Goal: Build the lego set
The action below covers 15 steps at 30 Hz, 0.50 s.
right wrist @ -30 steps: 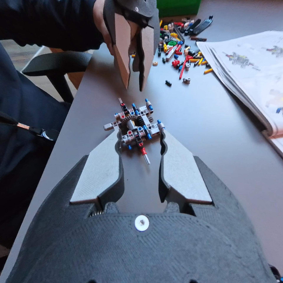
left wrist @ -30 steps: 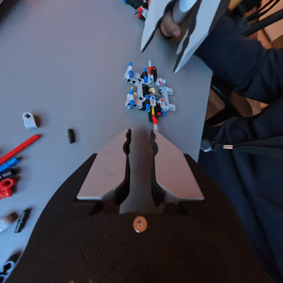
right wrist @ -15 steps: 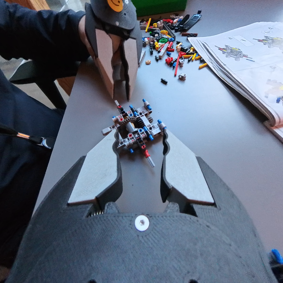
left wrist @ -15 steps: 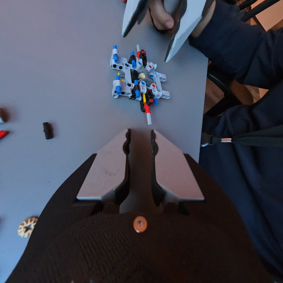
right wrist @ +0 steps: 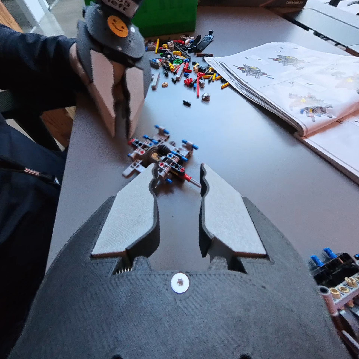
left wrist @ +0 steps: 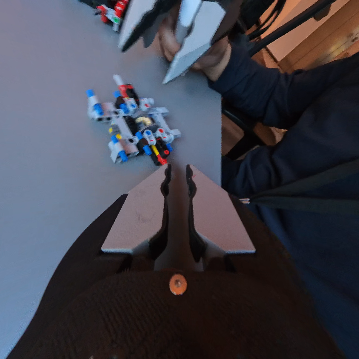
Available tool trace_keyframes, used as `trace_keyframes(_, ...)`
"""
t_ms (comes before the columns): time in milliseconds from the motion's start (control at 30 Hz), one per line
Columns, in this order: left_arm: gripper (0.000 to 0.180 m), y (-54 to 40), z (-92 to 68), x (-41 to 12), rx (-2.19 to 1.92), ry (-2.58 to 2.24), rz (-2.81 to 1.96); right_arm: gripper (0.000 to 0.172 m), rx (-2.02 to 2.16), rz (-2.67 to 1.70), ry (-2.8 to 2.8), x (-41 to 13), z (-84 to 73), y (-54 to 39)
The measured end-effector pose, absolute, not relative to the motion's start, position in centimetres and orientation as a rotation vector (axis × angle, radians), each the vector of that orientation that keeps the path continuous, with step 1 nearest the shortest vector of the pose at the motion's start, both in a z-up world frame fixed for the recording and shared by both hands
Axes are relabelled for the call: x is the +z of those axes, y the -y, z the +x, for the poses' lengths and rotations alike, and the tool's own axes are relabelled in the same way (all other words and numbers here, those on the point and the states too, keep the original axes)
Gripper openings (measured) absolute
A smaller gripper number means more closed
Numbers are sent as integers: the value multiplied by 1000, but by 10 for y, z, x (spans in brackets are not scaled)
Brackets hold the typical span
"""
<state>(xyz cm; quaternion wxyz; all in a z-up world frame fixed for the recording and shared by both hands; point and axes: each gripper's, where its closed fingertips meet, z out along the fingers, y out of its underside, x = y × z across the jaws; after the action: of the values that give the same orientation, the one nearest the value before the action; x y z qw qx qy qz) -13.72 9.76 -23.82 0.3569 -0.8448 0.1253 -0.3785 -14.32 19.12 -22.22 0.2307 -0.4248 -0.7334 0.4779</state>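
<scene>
The brick assembly [right wrist: 161, 155] has turned on the grey table [right wrist: 242, 155].

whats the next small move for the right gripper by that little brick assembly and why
Probably ease the right gripper slightly forward and then close. Its jaws are open, and only the near end of the brick assembly, with the grey axle, lies between the fingertips on the grey table. The right-hand finger looks apart from it, so closing now would likely catch little. The left gripper hovers beyond, holding nothing visible.
</scene>
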Motion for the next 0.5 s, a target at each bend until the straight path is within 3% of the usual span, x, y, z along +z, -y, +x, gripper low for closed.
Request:
trace_keyframes(200, 17, -87, -116, -232, -990, -444, -2140, 37, 1346, -1210, 2021, -223, -131, -194)
trace_keyframes(500, 14, -105, -184, -229, -734, -193, -2182, 35, 1474, -1360, 2177, -238, -110, -184)
